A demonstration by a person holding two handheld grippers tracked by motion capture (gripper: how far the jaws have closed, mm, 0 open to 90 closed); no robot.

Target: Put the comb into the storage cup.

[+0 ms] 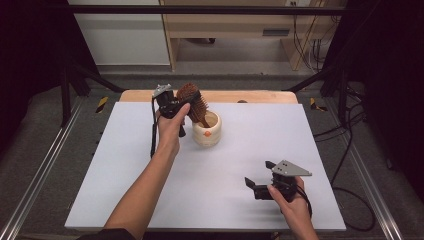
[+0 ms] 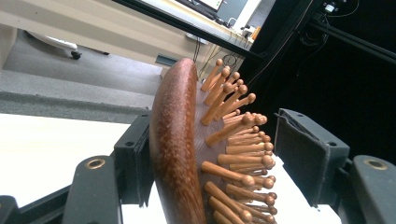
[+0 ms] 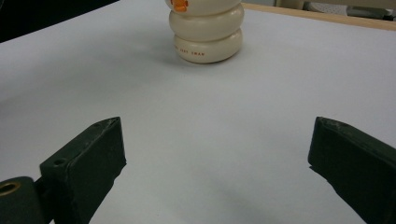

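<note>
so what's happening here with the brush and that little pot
A person's left gripper has a wooden hairbrush between its jaws, the handle standing in a cream holder on the white table. The jaws stand apart, one beside the brush's back, the other clear of the bristles. The right gripper waits open and empty.

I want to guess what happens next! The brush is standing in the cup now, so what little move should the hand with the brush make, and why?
Probably draw the left gripper straight back off the hairbrush. Its handle already sits in the cream cup, and there is a gap between the bristles and one pad, so the grip looks let go. The right gripper waits open, apart.
</note>
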